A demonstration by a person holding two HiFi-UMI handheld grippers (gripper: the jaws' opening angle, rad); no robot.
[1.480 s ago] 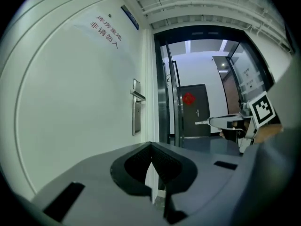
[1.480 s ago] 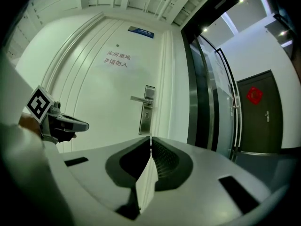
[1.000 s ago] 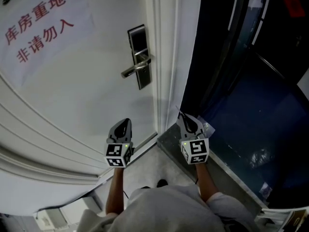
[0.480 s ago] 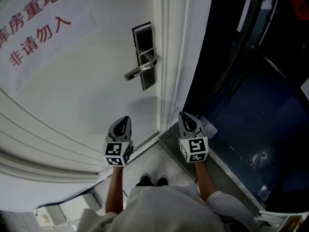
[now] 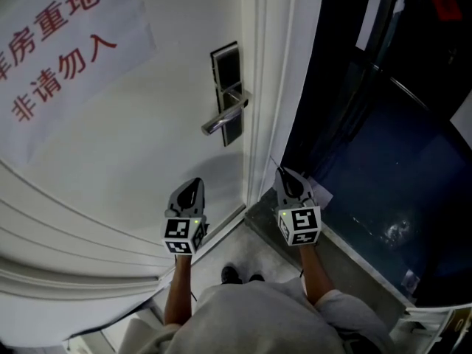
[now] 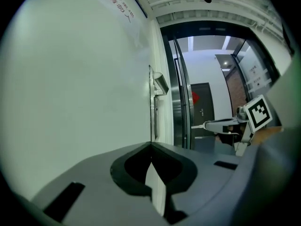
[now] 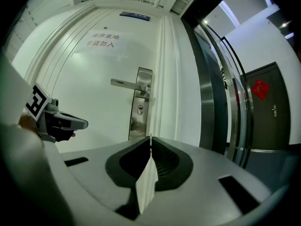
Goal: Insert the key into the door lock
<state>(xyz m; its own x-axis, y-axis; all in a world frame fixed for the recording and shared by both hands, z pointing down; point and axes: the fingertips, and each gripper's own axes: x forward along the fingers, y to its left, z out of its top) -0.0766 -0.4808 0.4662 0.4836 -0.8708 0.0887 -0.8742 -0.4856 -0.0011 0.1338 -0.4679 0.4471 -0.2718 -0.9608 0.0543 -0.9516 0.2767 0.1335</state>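
At the door [image 5: 133, 168]: white, smooth painted face, with curved raised mouldings low and left of the lock plate.
Lock plate [image 5: 228, 93]: tall narrow rectangle of brushed metal with a dark upper panel, close to the door's latch edge.
Lever handle [image 5: 224, 118]: polished metal bar across the lock plate's middle, reaching away from the door edge.
Keyhole [image 7: 139, 109]: small round cylinder on the lock plate, just under the lever; it is in plain sight from the right gripper view.
Key [image 5: 273, 165]: thin metal sliver standing out from the right fingers' tips, well apart from the lock plate, below and right of it in the head view.
Right gripper [image 5: 283, 174]: grey, tapered plastic fingers clenched on the key.
Left gripper [image 5: 195, 183]: the same grey shell, fingers pressed tip to tip and empty, below the lock plate and near the door face.
Sign [image 5: 63, 57]: white sheet with red characters, flat on the door, left of the lock plate.
Door frame [image 5: 276, 87]: white ribbed moulding just right of the lock plate.
Steel posts [image 7: 207, 102]: shiny upright rails with dark glass, further right of the lock plate.
Shoes [image 5: 242, 275]: dark toes on the floor, far below the lock plate.
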